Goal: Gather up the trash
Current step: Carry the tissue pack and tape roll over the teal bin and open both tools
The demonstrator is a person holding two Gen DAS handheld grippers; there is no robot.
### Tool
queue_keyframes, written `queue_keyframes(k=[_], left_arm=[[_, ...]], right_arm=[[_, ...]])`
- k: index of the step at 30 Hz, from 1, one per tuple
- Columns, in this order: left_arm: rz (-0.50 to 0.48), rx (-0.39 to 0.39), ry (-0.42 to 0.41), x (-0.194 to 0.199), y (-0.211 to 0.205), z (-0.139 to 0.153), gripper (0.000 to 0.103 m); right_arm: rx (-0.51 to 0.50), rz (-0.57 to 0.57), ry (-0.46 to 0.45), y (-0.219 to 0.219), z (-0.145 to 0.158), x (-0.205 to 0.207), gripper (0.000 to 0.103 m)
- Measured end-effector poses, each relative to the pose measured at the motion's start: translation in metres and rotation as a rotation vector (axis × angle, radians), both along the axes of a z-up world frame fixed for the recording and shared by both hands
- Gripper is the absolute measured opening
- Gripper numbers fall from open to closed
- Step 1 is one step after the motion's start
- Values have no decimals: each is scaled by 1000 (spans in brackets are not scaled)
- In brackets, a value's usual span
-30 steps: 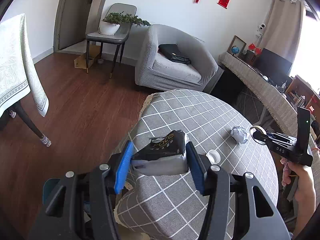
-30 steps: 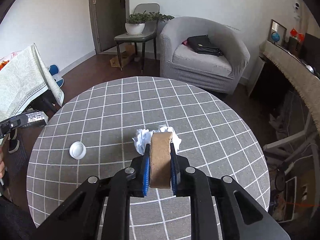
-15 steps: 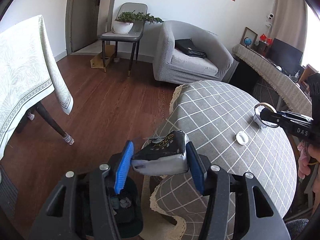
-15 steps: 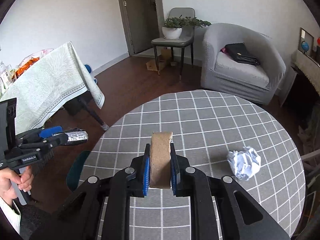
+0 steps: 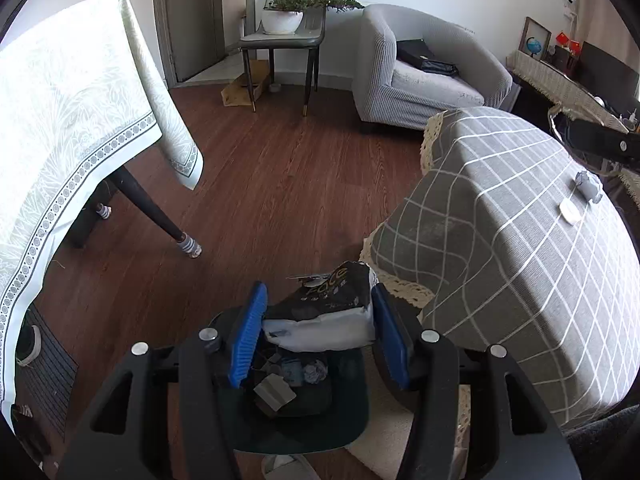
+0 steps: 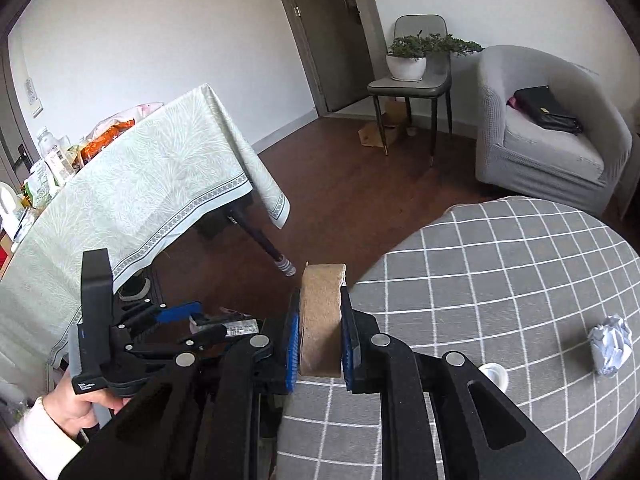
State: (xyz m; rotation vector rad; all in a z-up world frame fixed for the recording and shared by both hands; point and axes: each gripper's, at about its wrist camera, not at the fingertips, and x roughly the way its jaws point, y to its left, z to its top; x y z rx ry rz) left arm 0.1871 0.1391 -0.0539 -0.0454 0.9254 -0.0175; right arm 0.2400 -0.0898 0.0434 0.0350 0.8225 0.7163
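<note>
Left gripper (image 5: 316, 330) clamps a black-and-grey wrapper pack (image 5: 326, 314), bottom centre of frame, directly above the dark bin (image 5: 304, 420) on the floor. Right gripper (image 6: 320, 338) pinches a brown cardboard roll (image 6: 322, 316) over the table edge (image 6: 400, 252). Risks, as I judge: pack catching a pad on release and tipping past the rim; roll dropped short of the bin. Paper ball (image 6: 610, 344) and white cap (image 6: 494, 374) remain at lower right.

Dark brown wooden plank floor (image 5: 288, 184) is seen under white walls (image 6: 160, 40). A grey ribbed armchair (image 5: 424, 72) is set beside a grey chair (image 5: 284, 36) bearing a white potted plant (image 5: 282, 20); a grey door (image 6: 332, 40) is shut behind.
</note>
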Motion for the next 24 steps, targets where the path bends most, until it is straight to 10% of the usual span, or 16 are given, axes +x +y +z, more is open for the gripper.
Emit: queue_keyframes(k=[24], left_arm=[[-1,28,334,-2,73,-124,66]], right_arm=[[-157,164,169,164,-89,-6,17]])
